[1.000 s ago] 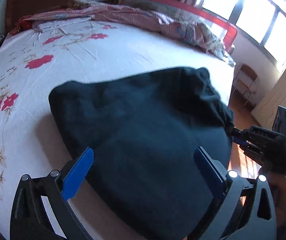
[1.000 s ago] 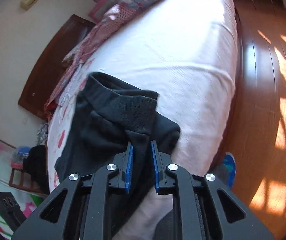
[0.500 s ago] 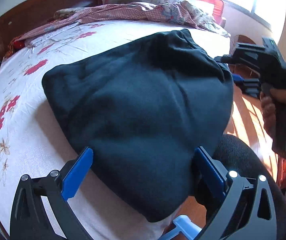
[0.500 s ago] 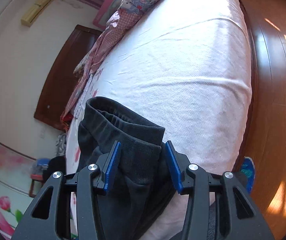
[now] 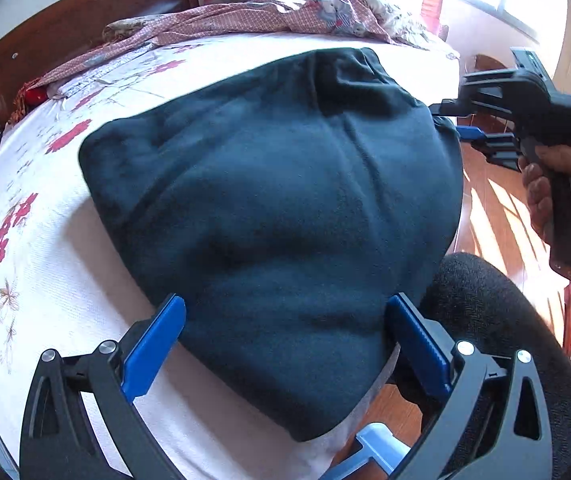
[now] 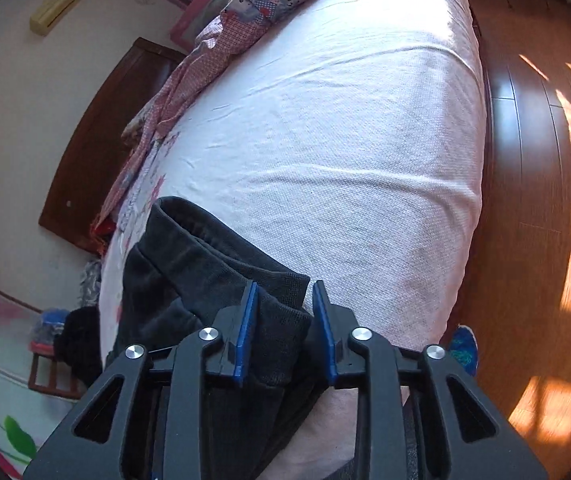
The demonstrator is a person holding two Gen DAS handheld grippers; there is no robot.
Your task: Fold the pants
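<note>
One pair of dark pants (image 5: 285,200), folded on the bed (image 5: 65,280) near its edge; left tongs (image 5: 285,344) spread wide astride the near fold, right tongs (image 6: 281,320) parted around the cuff, seemingly for regripping.

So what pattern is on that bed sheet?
The bed sheet is white with red flowers, clearest in the left wrist view.

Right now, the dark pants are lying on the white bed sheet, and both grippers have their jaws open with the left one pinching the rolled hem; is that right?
Not quite: it is the right gripper, not the left, whose open jaws stand around the rolled hem, as the right wrist view shows. The left gripper is open at the other end. The pants do lie on the white bed sheet.
</note>
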